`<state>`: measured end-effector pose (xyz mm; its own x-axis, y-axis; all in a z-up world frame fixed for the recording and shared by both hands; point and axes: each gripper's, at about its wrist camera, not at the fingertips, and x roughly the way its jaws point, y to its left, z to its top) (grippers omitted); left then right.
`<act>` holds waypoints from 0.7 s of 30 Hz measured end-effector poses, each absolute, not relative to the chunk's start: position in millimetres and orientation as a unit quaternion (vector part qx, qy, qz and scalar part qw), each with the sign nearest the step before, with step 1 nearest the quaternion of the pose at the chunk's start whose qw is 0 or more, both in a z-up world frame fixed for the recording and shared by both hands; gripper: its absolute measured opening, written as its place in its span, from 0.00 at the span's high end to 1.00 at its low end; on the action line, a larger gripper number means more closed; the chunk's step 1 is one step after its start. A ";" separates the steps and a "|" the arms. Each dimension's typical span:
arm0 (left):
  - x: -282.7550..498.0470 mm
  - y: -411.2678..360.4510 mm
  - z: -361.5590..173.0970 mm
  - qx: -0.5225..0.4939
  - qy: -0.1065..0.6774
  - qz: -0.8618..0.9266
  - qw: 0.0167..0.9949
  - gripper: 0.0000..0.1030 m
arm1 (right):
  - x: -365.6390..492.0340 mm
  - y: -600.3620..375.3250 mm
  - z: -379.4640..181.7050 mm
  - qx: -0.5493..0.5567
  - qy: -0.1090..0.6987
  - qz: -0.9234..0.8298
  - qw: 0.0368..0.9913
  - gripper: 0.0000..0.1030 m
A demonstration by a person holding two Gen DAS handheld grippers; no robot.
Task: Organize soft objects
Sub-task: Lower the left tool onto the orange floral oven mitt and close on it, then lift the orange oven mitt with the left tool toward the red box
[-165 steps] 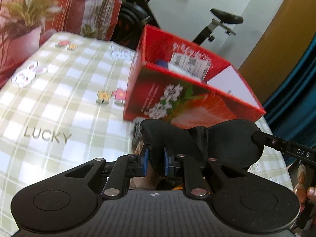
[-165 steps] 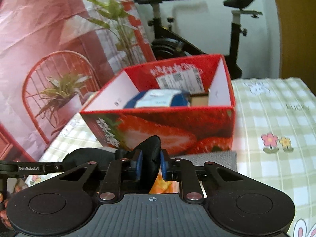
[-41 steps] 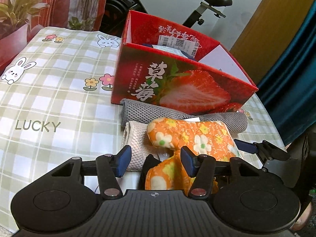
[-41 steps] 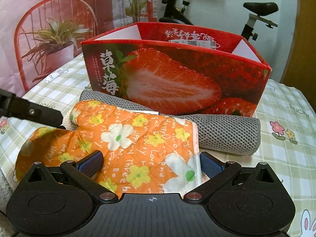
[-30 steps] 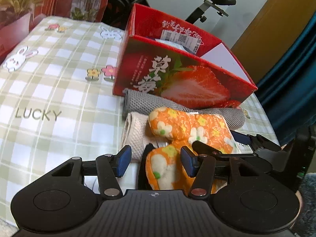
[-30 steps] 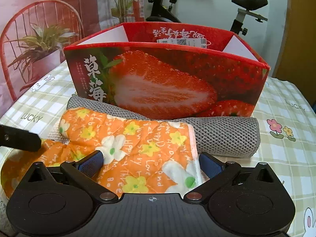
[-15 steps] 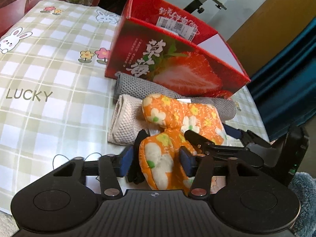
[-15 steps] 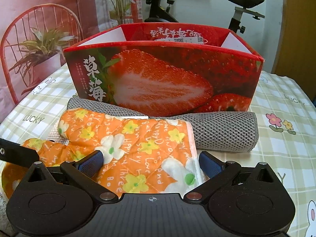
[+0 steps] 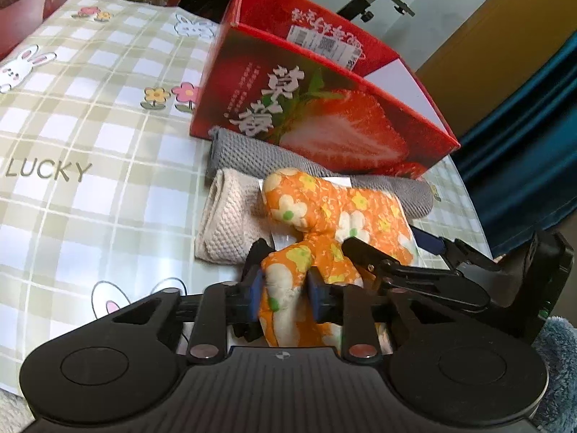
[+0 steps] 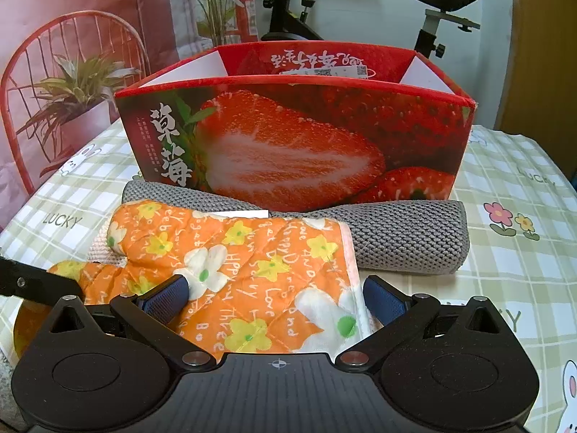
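An orange floral oven mitt (image 9: 346,216) lies on the checked tablecloth in front of a red strawberry box (image 9: 324,119). My left gripper (image 9: 285,285) is closing; its blue pads press the mitt's bunched finger end from both sides. A black soft piece (image 9: 254,252) peeks out beside the left pad. In the right wrist view the mitt (image 10: 245,263) spreads flat, and my right gripper (image 10: 276,299) stands wide open with the cuff end between its pads, not touching. A grey rolled towel (image 10: 404,238) lies against the box (image 10: 295,137). A beige folded towel (image 9: 230,220) lies partly under the mitt.
The table (image 9: 90,126) has a green checked cloth with rabbits and flowers, bare to the left. An exercise bike (image 10: 432,7) stands behind the box. A blue fluffy thing (image 9: 555,361) shows at the lower right, off the table edge.
The left jaws have narrowed from wide apart onto the mitt's finger end, bunching it up. The right gripper has stayed wide open over the cuff. Earlier both grippers held a black soft item.
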<state>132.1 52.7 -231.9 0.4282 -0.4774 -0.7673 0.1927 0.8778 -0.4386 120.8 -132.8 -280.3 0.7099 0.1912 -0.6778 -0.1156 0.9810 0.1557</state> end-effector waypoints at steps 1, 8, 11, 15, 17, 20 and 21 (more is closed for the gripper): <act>132.7 53.0 -231.1 -0.144 0.491 -0.200 0.836 0.80 | 120.5 -133.7 -279.7 0.054 0.371 0.084 0.923 0.01; 143.6 42.5 -218.9 -0.094 0.458 -0.190 0.863 0.84 | 117.5 -139.4 -276.3 0.073 0.367 0.090 0.923 0.06; 148.3 38.9 -210.8 -0.074 0.432 -0.182 0.880 0.84 | 115.5 -141.4 -274.3 0.080 0.362 0.092 0.924 0.07; 151.0 40.6 -214.0 -0.065 0.419 -0.156 0.892 0.84 | 112.3 -143.3 -272.2 0.083 0.356 0.093 0.926 0.12; 151.4 47.0 -223.5 -0.082 0.433 -0.143 0.886 0.84 | 111.2 -144.0 -271.8 0.086 0.354 0.096 0.926 0.14; 149.5 58.5 -236.8 -0.108 0.451 -0.128 0.877 0.84 | 110.3 -143.6 -271.4 0.090 0.351 0.102 0.926 0.18; 149.1 61.2 -239.5 -0.114 0.456 -0.126 0.874 0.84 | 109.8 -142.6 -271.1 0.090 0.349 0.105 0.927 0.19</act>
<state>149.1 61.2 -239.5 0.5524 -0.3248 -0.7677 0.1168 0.9420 -0.3145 109.8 -142.6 -271.1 0.7338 0.2569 -0.6289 -0.1314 0.9619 0.2397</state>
